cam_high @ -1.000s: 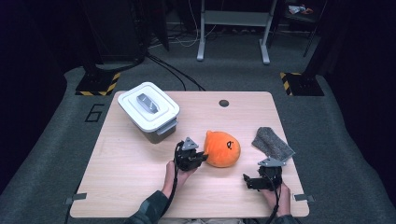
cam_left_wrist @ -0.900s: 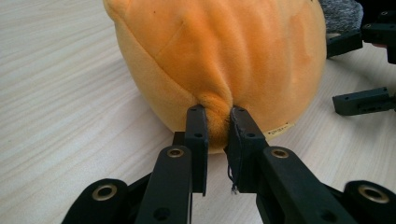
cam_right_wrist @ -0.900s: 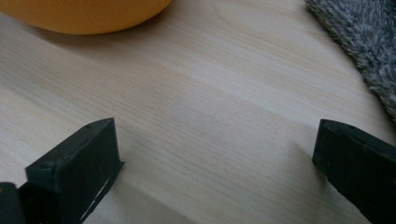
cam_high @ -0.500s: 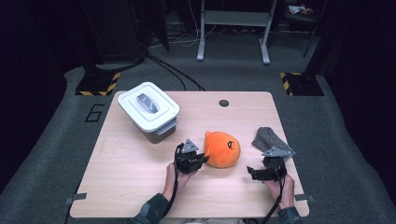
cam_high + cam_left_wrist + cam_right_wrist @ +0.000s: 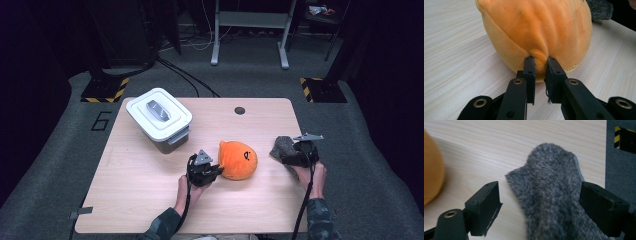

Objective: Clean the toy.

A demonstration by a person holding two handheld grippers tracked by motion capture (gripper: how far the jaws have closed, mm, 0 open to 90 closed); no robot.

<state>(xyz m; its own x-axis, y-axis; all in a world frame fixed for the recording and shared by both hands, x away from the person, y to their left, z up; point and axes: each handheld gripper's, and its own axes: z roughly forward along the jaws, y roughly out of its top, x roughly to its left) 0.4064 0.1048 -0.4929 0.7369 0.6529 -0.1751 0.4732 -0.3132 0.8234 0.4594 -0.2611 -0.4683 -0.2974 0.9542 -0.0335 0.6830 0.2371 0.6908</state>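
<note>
The high view looks from above the person's side, facing forward and down on the whole counter (image 5: pixel 150 200), with dark floor and stands behind it; it is far from everything. The left gripper view sits low, close to the counter top, and looks along its jaws at the orange plush (image 5: pixel 536 32), which is very near. The right gripper view also looks along its jaws, down and forward at the grey cloth (image 5: pixel 554 195), very near too. Both gripper views share the plush and the cloth: the cloth appears at the top right corner of the left one, the plush at the left edge of the right one. The high view holds both.
</note>
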